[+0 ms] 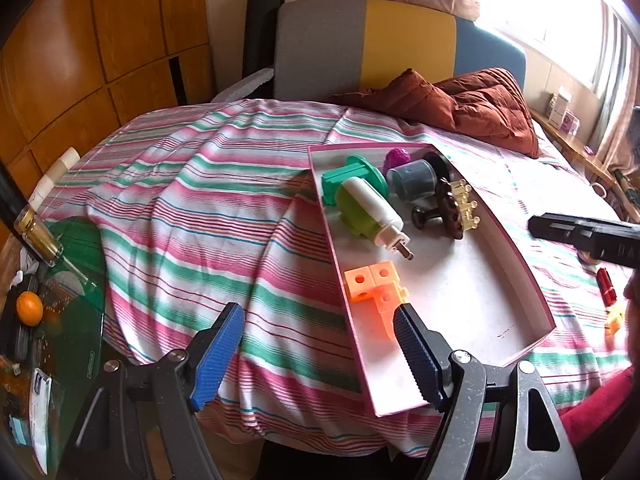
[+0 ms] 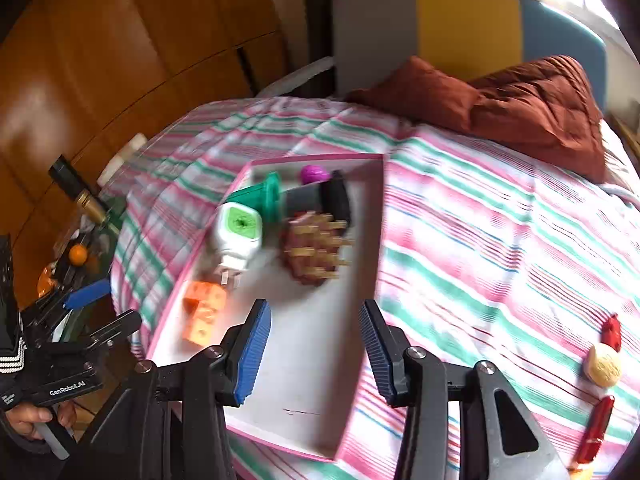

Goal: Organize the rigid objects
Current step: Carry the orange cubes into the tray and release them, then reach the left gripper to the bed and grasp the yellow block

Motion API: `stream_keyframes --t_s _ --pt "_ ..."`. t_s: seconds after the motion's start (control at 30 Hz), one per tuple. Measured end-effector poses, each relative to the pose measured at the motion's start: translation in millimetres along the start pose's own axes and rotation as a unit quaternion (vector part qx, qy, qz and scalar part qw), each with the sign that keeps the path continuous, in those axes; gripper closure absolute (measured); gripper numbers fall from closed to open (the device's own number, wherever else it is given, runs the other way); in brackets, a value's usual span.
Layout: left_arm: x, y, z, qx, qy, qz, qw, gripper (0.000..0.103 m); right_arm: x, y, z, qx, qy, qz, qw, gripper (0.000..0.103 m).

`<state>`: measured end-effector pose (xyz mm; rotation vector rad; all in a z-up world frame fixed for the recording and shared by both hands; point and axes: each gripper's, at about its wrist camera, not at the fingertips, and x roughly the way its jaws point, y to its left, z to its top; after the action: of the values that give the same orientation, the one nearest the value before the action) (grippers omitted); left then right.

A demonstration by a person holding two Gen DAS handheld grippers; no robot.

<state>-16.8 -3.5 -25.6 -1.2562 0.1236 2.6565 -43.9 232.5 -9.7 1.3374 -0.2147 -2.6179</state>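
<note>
A striped bed (image 1: 208, 208) carries a pink-rimmed white tray (image 1: 532, 280) holding a green-and-white plug adapter (image 1: 370, 208), grey cup (image 1: 412, 178) and orange cube blocks (image 1: 372, 284). A red cylinder (image 2: 596, 428) and a cream ball (image 2: 603, 364) lie on the bedspread, well apart from the tray. The left gripper (image 1: 320, 360) stands wide and empty; the right gripper (image 2: 314, 350) is narrower, also empty.

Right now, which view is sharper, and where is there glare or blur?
Left wrist view: sharp, orange blocks crisp in the tray; window blown out upper right. Right wrist view: motion-blurred, tray contents smeared, glare in its top right corner. Both bend straight edges, fisheye style.
</note>
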Motion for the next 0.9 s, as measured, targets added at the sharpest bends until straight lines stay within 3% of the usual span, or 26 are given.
stream_keyframes --t_s 0.3,0.53,0.63,0.77,0.9 --pt "4 -13 3 0.013 0.007 -0.007 0.9999 0.025 -42 -89 -11 0.099 -0.031 -0.069 0.992 0.057" --pt "4 -29 10 0.033 0.0 -0.023 0.9992 0.025 -88 -168 -36 0.196 -0.064 -0.132 0.969 0.057" --pt "3 -40 14 0.045 -0.003 -0.039 0.9982 0.025 -108 -200 -54 0.245 -0.079 -0.154 0.954 0.056" --pt "3 -61 19 0.07 -0.005 -0.057 0.9959 0.025 -132 -246 -87 0.372 -0.126 -0.104 0.914 0.055" --pt "4 -86 26 0.089 -0.008 -0.084 0.9924 0.025 -156 -264 -112 0.436 -0.212 -0.069 0.872 0.054"
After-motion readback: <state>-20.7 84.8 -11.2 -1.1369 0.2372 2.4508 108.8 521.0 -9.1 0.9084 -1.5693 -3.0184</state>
